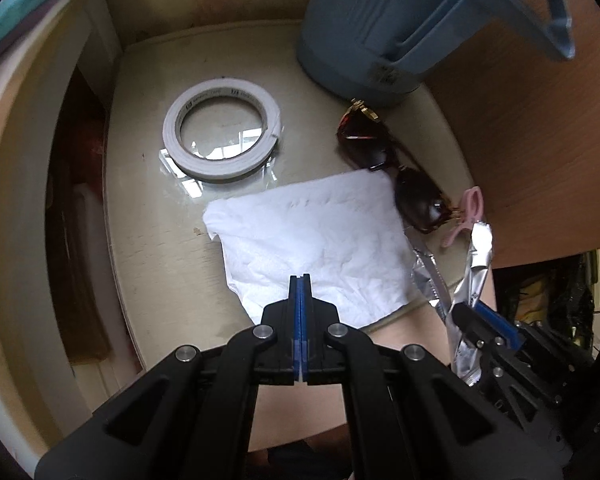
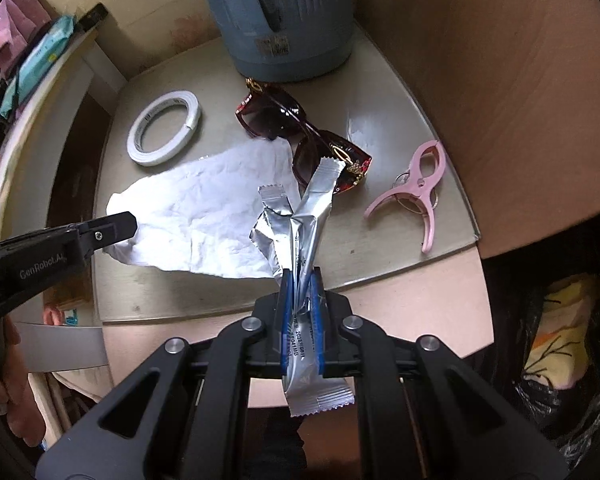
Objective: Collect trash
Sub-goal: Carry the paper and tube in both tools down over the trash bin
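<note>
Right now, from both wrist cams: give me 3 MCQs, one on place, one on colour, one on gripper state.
1. Where does the tape roll lie?
A. on the tissue
B. on the bare tabletop beside the tissue
C. inside the bin

2. What colour is the clothes peg?
A. pink
B. green
C. black

3. What is the right gripper doing?
A. open and empty
B. shut on the sunglasses
C. shut on the silver foil wrapper

Key: 1 B, the roll sits on the tabletop apart from the white tissue; 2 A, the peg is plainly pink; 3 C, the wrapper runs between the closed blue pads.
</note>
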